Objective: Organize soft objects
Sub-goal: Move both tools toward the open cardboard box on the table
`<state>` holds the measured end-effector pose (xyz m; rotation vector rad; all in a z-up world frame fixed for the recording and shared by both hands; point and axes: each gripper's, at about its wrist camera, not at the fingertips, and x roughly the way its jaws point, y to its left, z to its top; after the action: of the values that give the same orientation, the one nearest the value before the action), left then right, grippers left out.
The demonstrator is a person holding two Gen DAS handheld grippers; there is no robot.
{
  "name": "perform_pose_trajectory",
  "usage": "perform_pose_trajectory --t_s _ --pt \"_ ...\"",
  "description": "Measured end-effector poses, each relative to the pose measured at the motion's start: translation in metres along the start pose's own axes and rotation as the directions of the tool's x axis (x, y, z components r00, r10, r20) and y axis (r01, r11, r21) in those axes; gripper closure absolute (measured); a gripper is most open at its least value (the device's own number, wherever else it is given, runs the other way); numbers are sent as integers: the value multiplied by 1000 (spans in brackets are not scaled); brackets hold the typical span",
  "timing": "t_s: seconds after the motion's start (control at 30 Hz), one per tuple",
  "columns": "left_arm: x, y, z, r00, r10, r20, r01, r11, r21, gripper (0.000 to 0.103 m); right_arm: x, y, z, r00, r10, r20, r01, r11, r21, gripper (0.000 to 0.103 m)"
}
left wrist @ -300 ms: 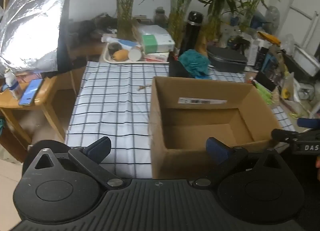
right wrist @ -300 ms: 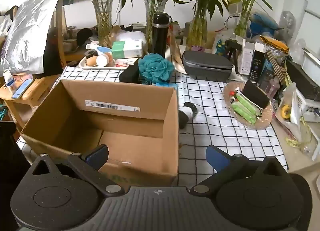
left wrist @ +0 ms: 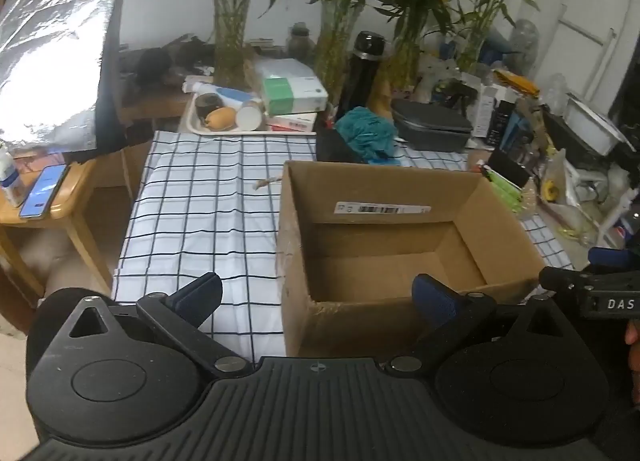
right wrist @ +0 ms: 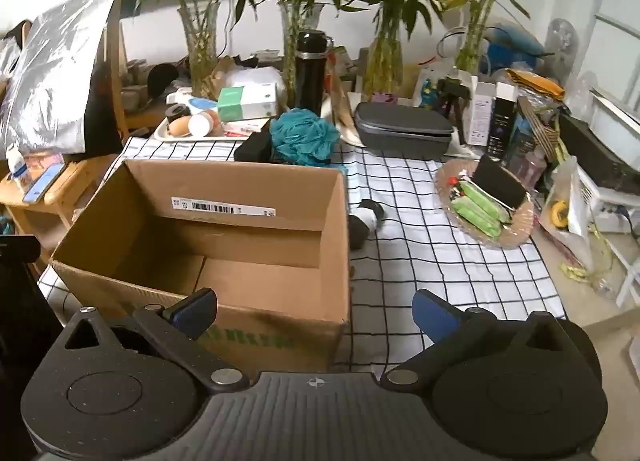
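Note:
An open, empty cardboard box (left wrist: 384, 245) stands on the checked tablecloth (left wrist: 200, 213); it also shows in the right wrist view (right wrist: 224, 237). A teal bath pouf (right wrist: 302, 137) lies behind the box next to a black soft item (right wrist: 254, 149); the pouf also shows in the left wrist view (left wrist: 366, 133). A small black-and-white soft toy (right wrist: 366, 221) lies just right of the box. My left gripper (left wrist: 316, 297) is open and empty at the box's near left corner. My right gripper (right wrist: 314, 311) is open and empty at the box's near right corner.
A glass dish (right wrist: 516, 233) with green packets and a black pouch sits right. A grey case (right wrist: 404, 133), black flask (right wrist: 310, 69), vases with bamboo, a white tray (right wrist: 192, 135) and boxes crowd the back. A wooden side table (left wrist: 44, 205) with a phone stands left.
Both views are nearly the same; the left gripper has shifted slightly, the box sitting a little more to its right. Both grippers stay open.

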<state>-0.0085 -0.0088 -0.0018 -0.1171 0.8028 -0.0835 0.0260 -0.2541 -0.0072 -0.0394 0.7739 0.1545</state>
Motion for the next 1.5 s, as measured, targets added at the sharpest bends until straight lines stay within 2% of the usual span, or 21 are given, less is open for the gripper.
perform_pose_trajectory --t_s 0.23,0.37,0.7,0.83,0.97,1.13,1.33,1.5 --pt "8 7 11 999 -45 0 45 998 40 0 -17 -14 -8 999 -5 40 1 996 89 0" --pt "12 2 17 999 -47 -2 47 997 62 0 -25 -17 -9 998 -13 61 5 993 117 0" --pt "11 -18 19 997 -75 -5 75 989 127 0 -28 -12 -12 997 -4 81 -4 996 91 0" --pt "8 -21 17 997 -74 -6 75 987 143 0 -27 -13 -12 997 -1 78 -7 995 97 0" --pt "7 -26 9 1000 -22 -19 25 982 187 0 -26 -21 -13 997 20 70 -28 994 102 0" --pt "4 -16 -4 1000 -27 -15 29 988 149 0 -23 -27 -11 998 14 61 -20 994 107 0" --pt "-4 -4 -15 999 -16 29 12 994 111 0 -25 -35 -6 998 -1 66 -4 997 74 0" --pt "-2 4 -19 1000 -11 22 10 997 81 0 -23 -42 -7 998 15 58 -18 998 61 0"
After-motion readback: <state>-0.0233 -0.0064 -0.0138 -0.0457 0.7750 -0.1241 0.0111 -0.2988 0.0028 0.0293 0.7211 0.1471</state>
